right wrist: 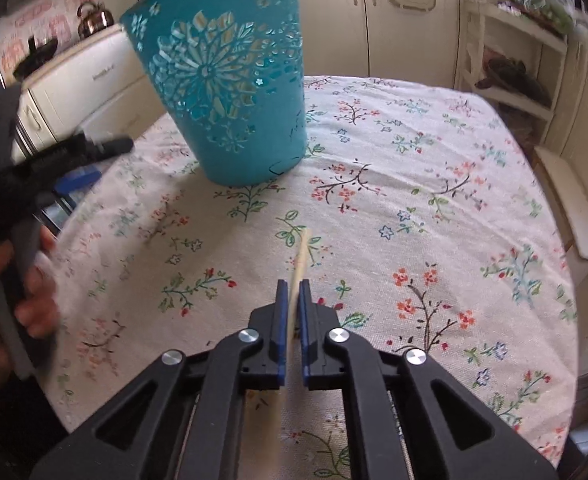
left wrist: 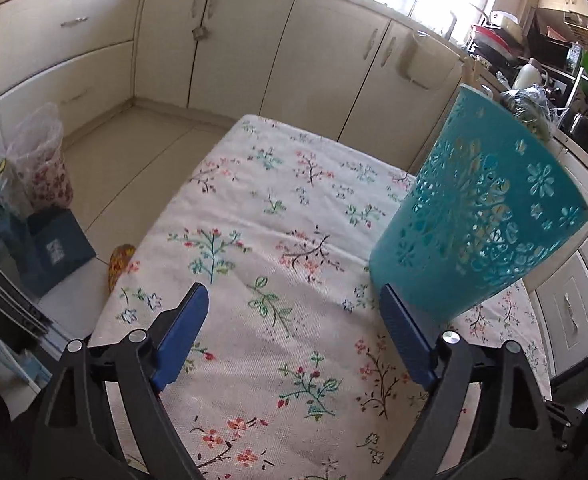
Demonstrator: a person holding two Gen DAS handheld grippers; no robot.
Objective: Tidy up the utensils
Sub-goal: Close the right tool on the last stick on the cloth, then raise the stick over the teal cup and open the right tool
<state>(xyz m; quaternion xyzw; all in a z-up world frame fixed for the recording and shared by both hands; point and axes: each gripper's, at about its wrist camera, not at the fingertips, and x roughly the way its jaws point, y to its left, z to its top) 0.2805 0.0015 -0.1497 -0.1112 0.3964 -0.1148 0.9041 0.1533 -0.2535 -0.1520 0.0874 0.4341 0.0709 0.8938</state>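
Left gripper (left wrist: 294, 312): its blue pads are standing wide apart over the floral cloth (left wrist: 254, 240), with nothing between them; seen from the right wrist it is blurred at the table's left edge (right wrist: 82, 160), with a hand (right wrist: 22, 280) wrapping its handle.
Right gripper (right wrist: 293, 292): its pads are pressing together on a pale stick (right wrist: 300, 260), which is running between them and poking out past the tips over the cloth.
Stick: thin, light wood or bamboo in look; its far end is hanging just above a green leaf print; what kind of utensil it is cannot be told.
Basket (right wrist: 230, 80): a teal plastic cup-shaped holder with cut-out flower patterns is standing upright on the cloth, ahead of the right gripper and to its left; in the left wrist view (left wrist: 482, 216) it is sitting just beyond the right-hand pad, near it, and whether they are touching cannot be told.
Basket contents: hidden from both views.
Table: the cloth is covering it fully.
Surroundings: cream cabinets (left wrist: 254, 48) are lining the walls; a kettle (right wrist: 92, 20) is sitting on a counter at the back left.
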